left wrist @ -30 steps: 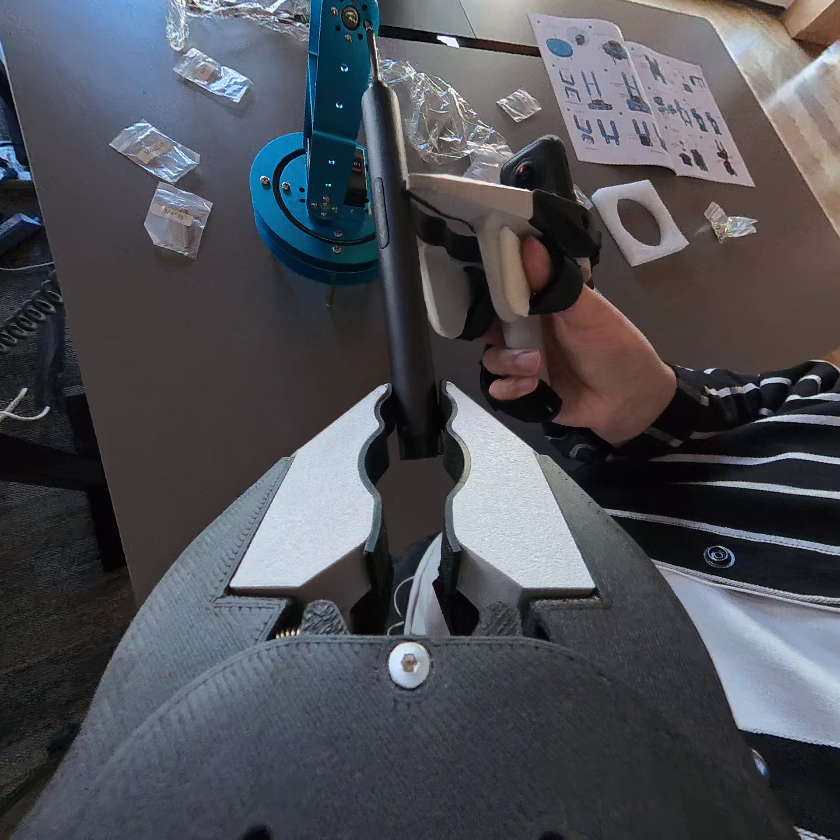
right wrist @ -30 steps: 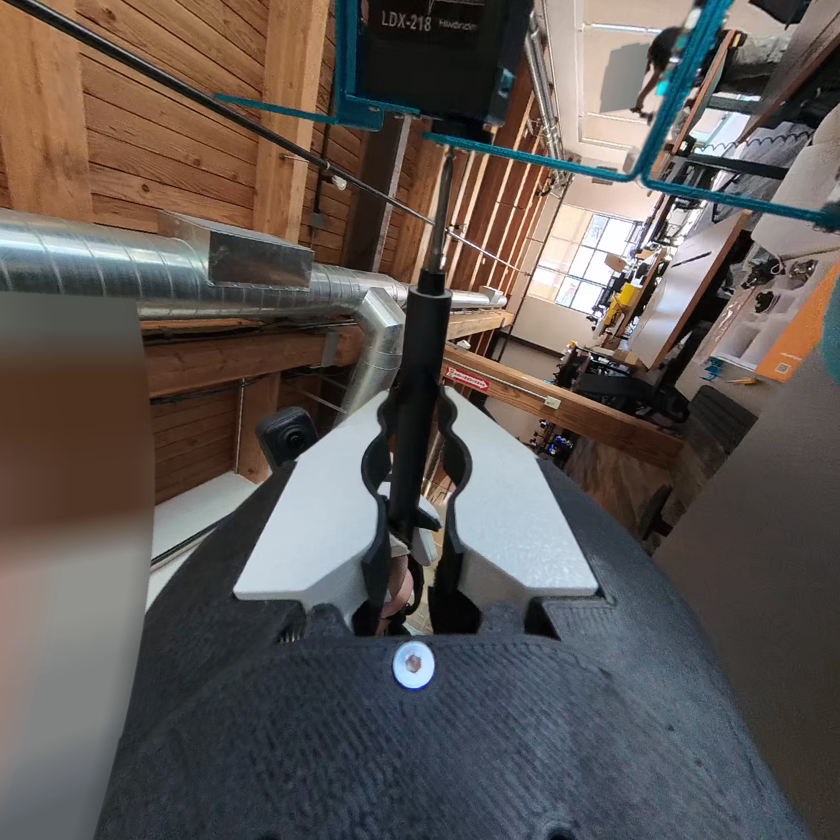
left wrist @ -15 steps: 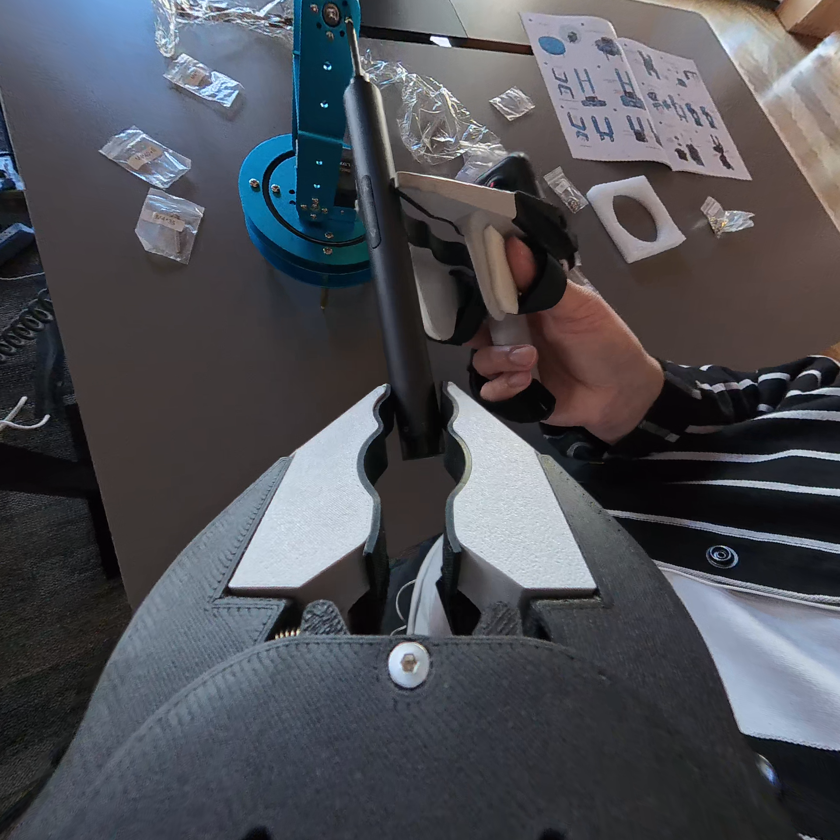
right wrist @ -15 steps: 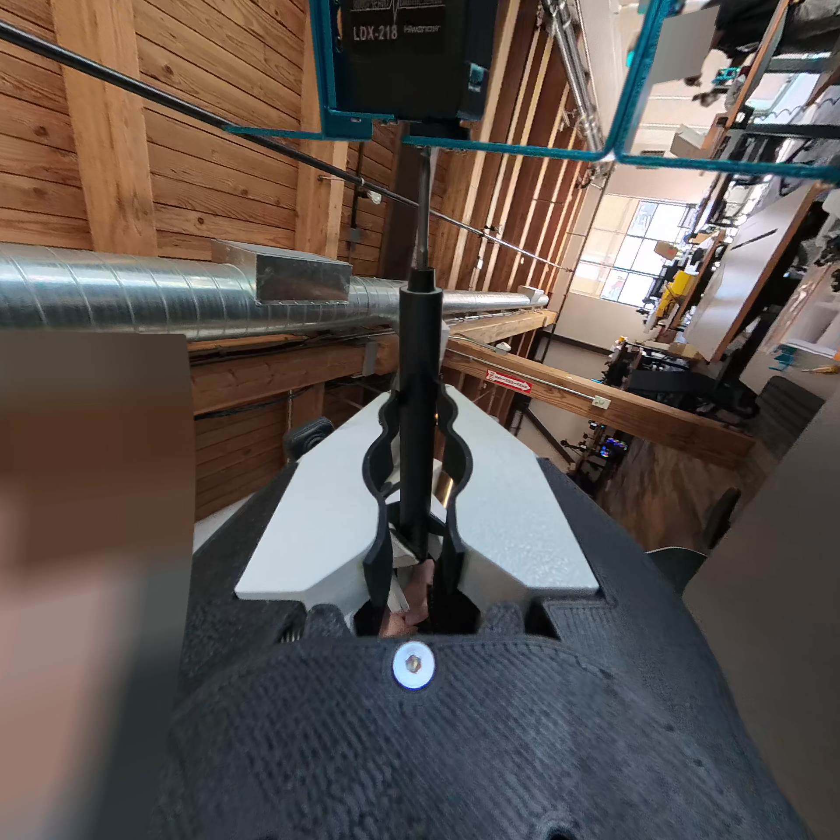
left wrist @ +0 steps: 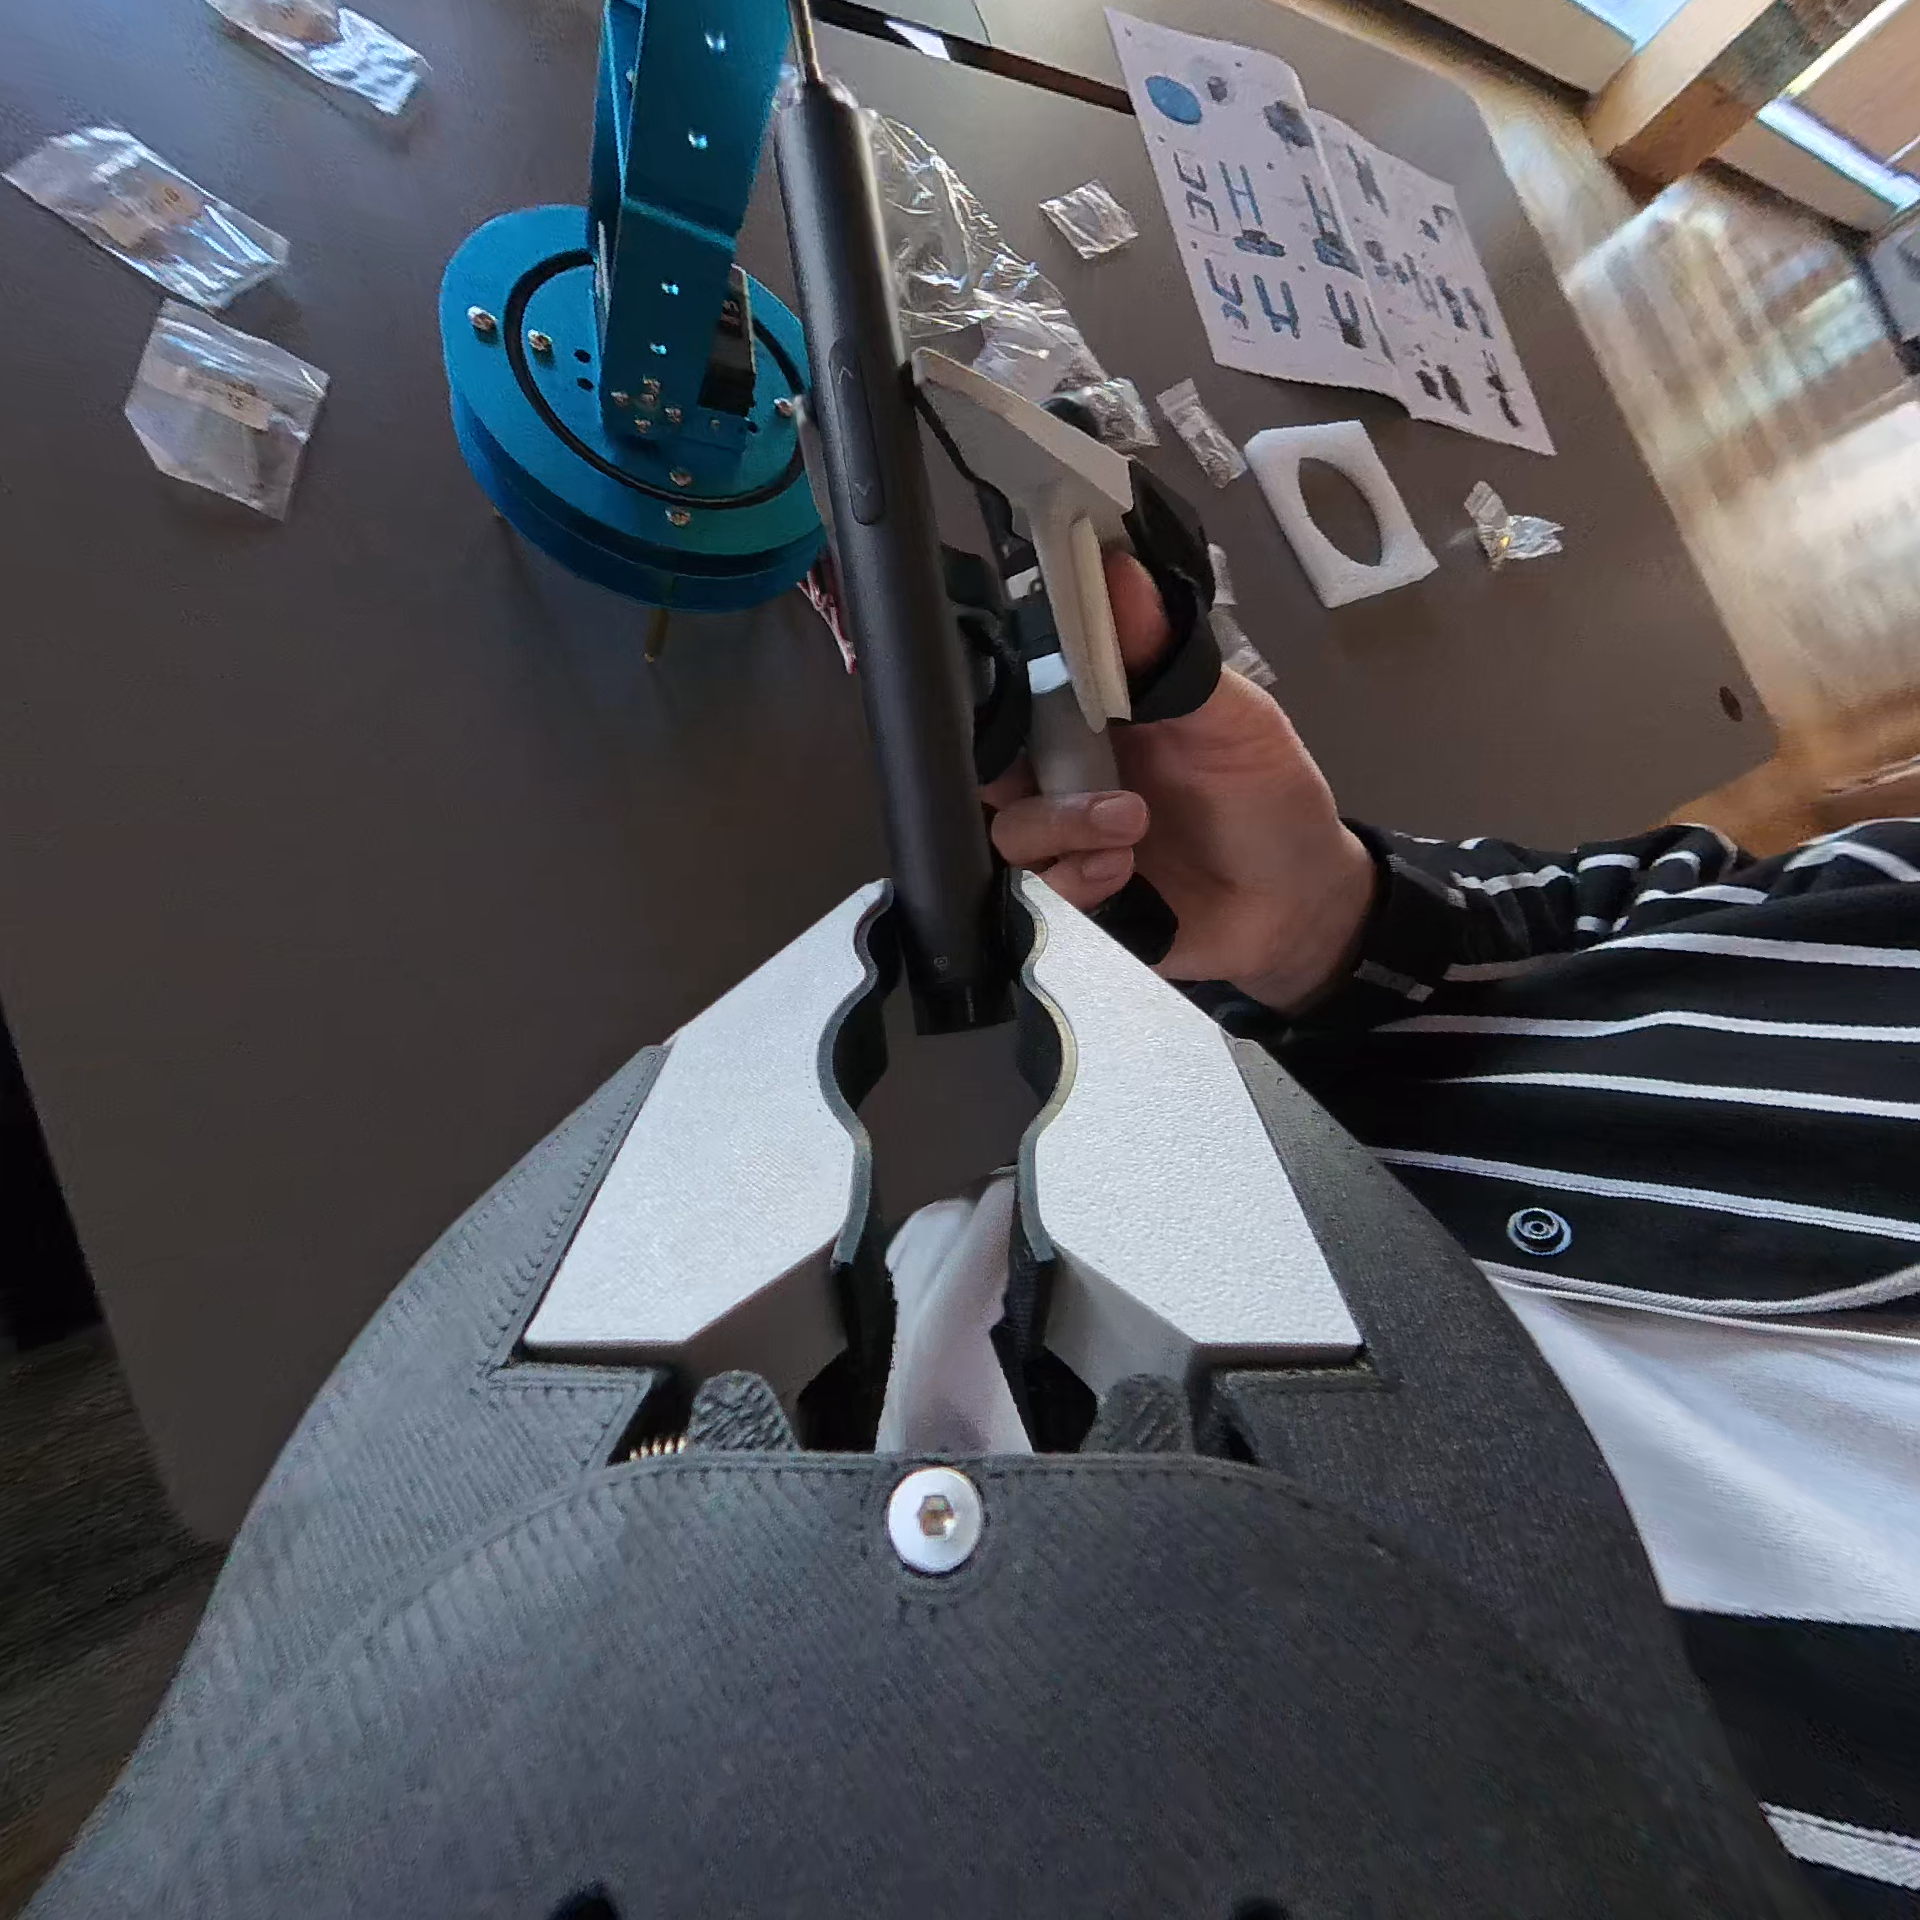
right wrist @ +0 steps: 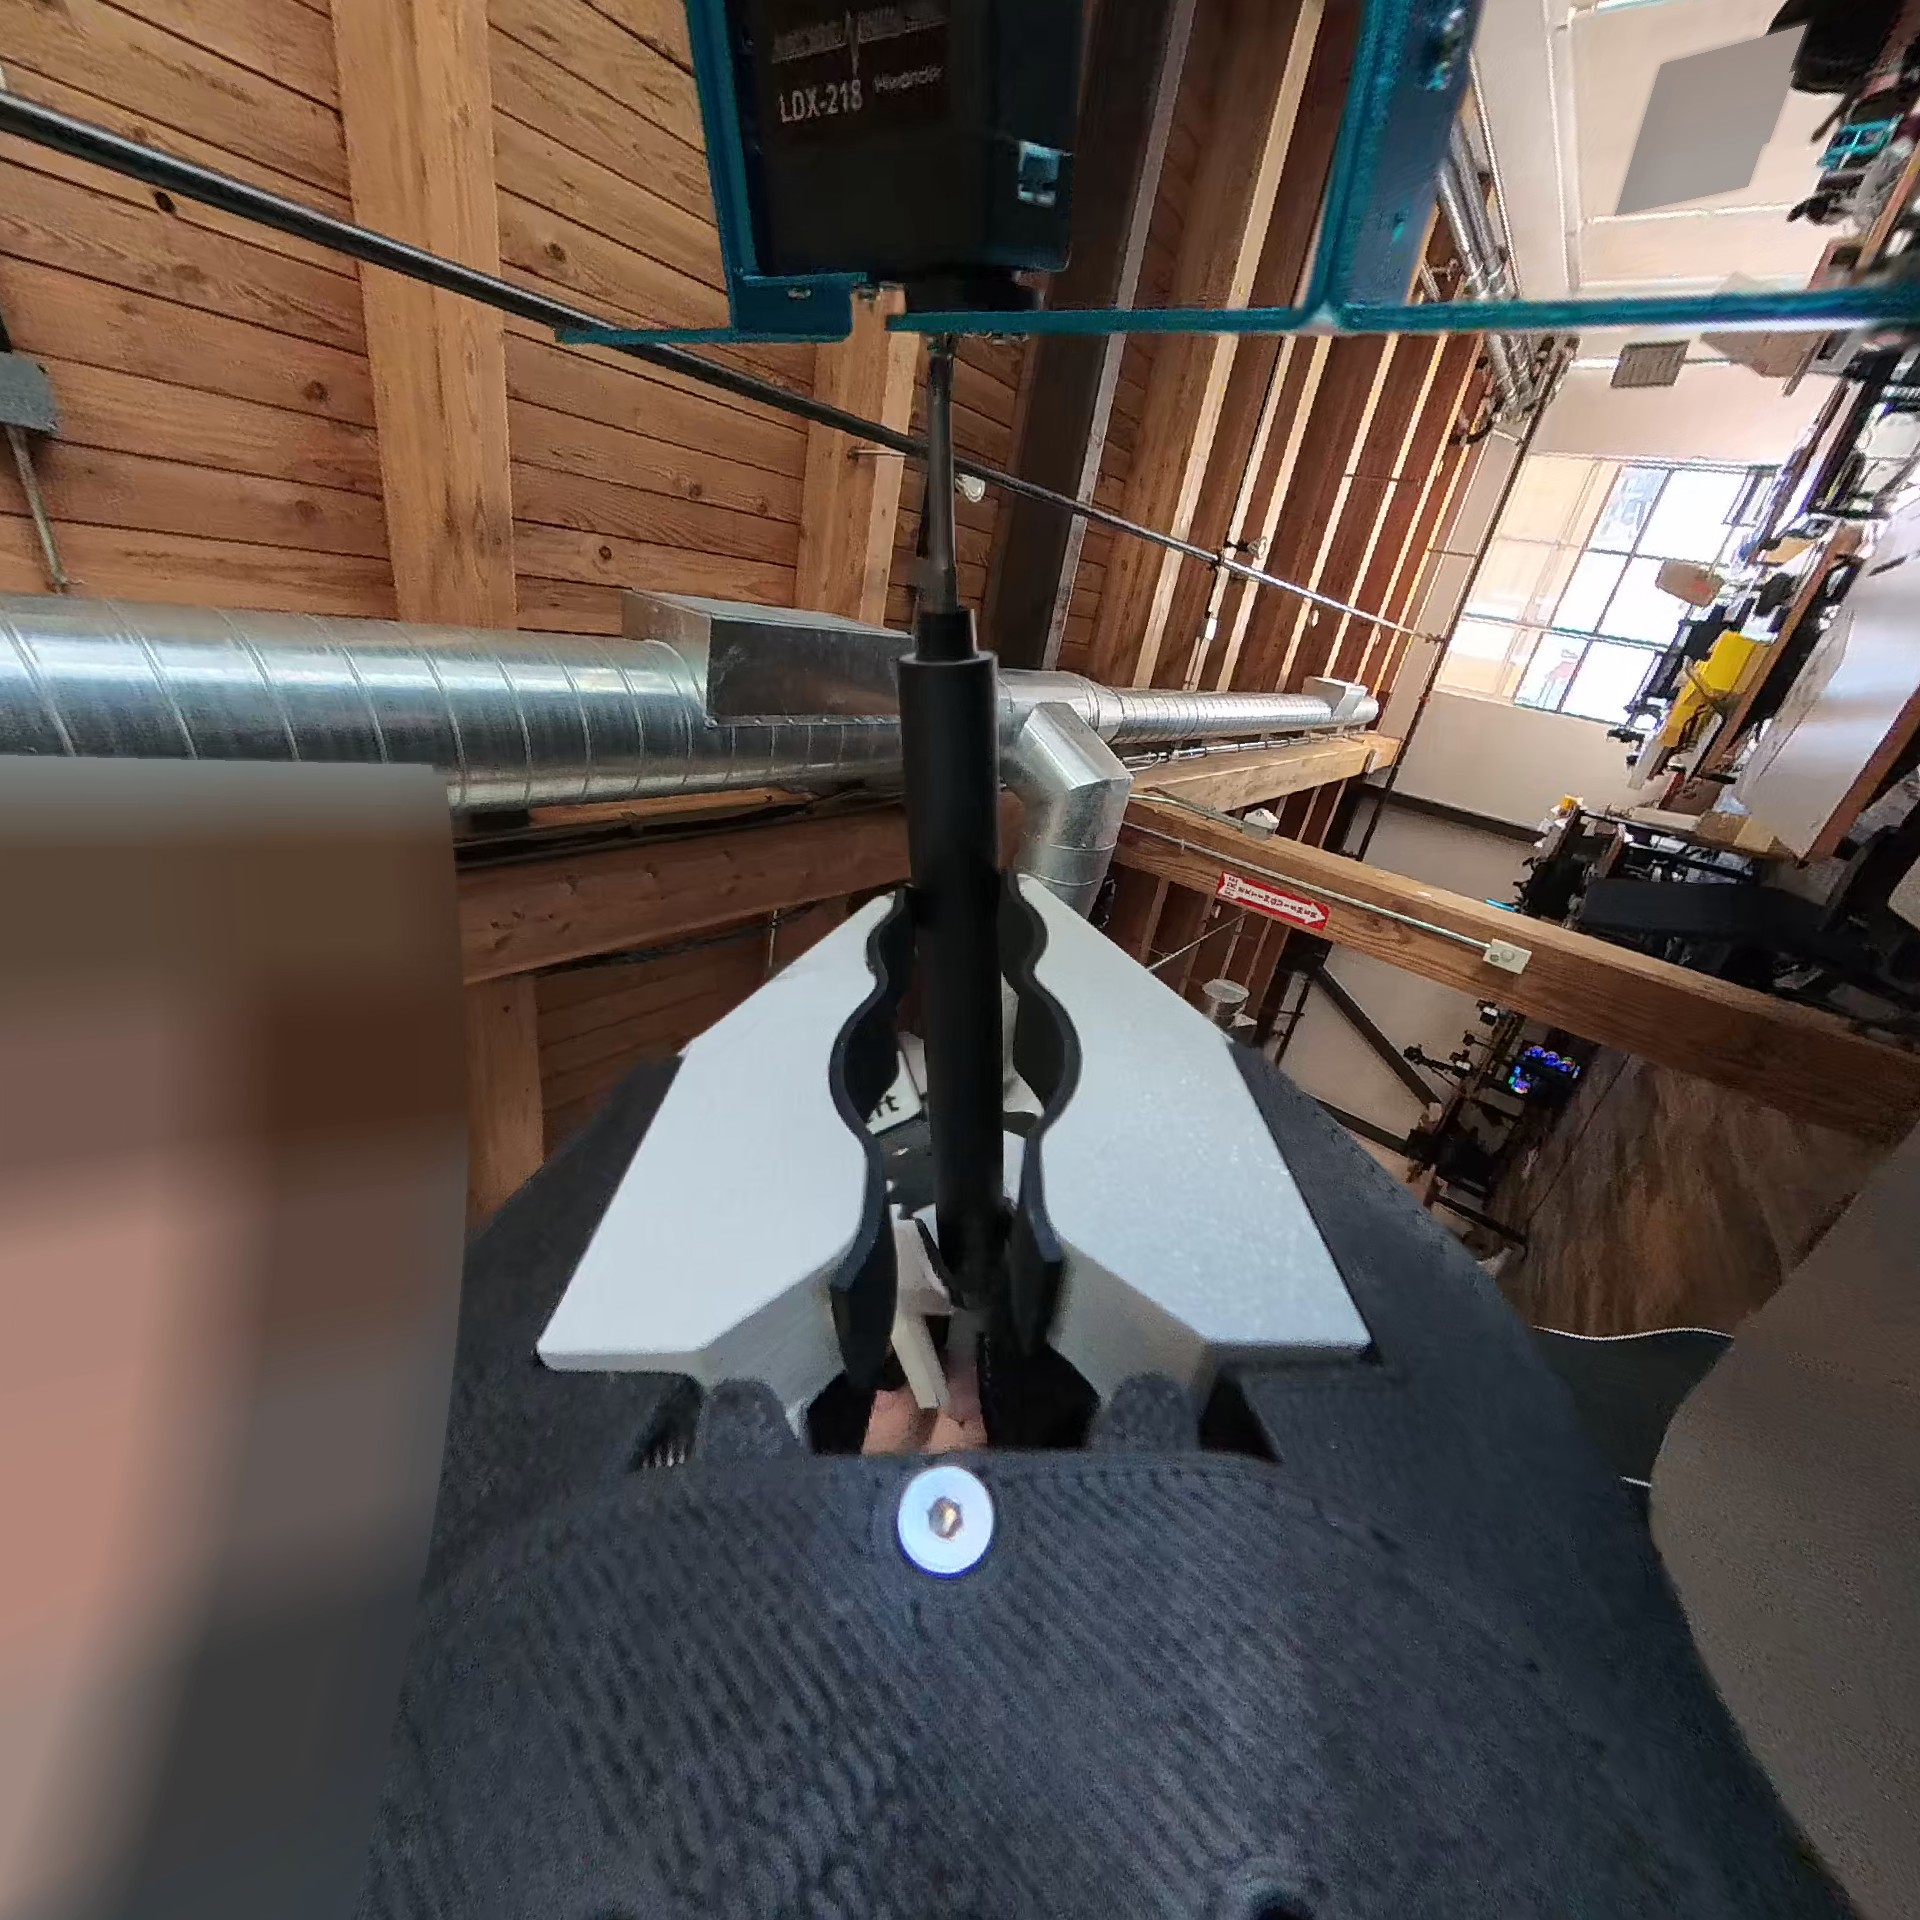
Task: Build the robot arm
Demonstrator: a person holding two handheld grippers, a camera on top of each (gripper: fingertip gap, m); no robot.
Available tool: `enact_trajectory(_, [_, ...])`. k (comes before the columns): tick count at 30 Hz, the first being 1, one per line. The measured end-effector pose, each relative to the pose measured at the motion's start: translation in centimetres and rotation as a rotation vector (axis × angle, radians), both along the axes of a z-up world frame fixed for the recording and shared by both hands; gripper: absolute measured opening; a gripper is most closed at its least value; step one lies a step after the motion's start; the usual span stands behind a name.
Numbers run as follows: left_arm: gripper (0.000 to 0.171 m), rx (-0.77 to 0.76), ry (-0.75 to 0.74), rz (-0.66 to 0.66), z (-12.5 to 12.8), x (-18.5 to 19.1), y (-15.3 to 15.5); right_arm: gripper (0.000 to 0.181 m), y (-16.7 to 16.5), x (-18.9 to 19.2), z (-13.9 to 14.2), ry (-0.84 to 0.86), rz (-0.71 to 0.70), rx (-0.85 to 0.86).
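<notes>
The slim black pen-style electric screwdriver [left wrist: 883, 540] is pinched at two spots: the left gripper [left wrist: 951, 966] is clamped on its butt end right at the fingertips, and the right gripper [right wrist: 961, 1091] is closed around the barrel further up, so the tool runs straight out ahead of both. From the right wrist view its thin metal bit [right wrist: 940, 488] points up to the underside of a teal-blue metal bracket [right wrist: 1351, 301] holding a black servo block [right wrist: 904, 135]; the tip looks like it's on or right at a screw, can't tell for sure. In the left view that's the upright blue bracket [left wrist: 675, 208] on a round blue metal base [left wrist: 623, 499], just ahead and left of the tips, sitting on the dark grey table [left wrist: 312, 779]. A person's hand [left wrist: 1195, 831] holds the right gripper's handle, just right of the left fingers. Clear plastic parts bags [left wrist: 223, 405] lie off to the left, and a printed instruction sheet [left wrist: 1330, 239] and a white foam square with a round hole [left wrist: 1340, 514] are ahead to the right. My guess on handling: light, rigid, smooth barrel, so it could twist or slide in the pads; grip mid-barrel clear of the buttons [left wrist: 857, 436], and the skinny bit is the part likely to slip off the screw.
</notes>
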State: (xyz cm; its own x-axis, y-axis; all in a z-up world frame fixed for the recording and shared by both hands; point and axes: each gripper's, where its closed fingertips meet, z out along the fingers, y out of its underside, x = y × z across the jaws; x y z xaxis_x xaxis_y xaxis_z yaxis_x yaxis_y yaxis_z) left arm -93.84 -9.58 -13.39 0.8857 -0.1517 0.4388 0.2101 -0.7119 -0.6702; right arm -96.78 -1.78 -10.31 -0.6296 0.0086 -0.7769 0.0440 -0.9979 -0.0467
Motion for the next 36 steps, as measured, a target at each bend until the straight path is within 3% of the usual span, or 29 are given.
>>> enact_trajectory(5, [0.018, 0.009, 0.220, 0.031, 0.0, -1.1, 0.0, 0.024, 0.2, -0.2, -0.2, -0.108, -0.038, 0.071])
enact_trajectory(16, [0.017, 0.006, 0.464, 0.047, -0.1, -1.9, 0.0, 0.021, 0.3, -0.5, 0.0, -0.177, -0.014, 0.048])
enact_trajectory(28, [0.018, 0.004, 0.518, 0.057, -0.1, -1.9, 0.2, 0.028, 0.3, -0.4, 0.2, -0.286, -0.062, 0.120])
enact_trajectory(36, [0.017, -0.008, 0.652, 0.073, -0.2, -2.3, 0.2, 0.021, 0.5, -0.1, 0.0, -0.329, -0.064, 0.139])
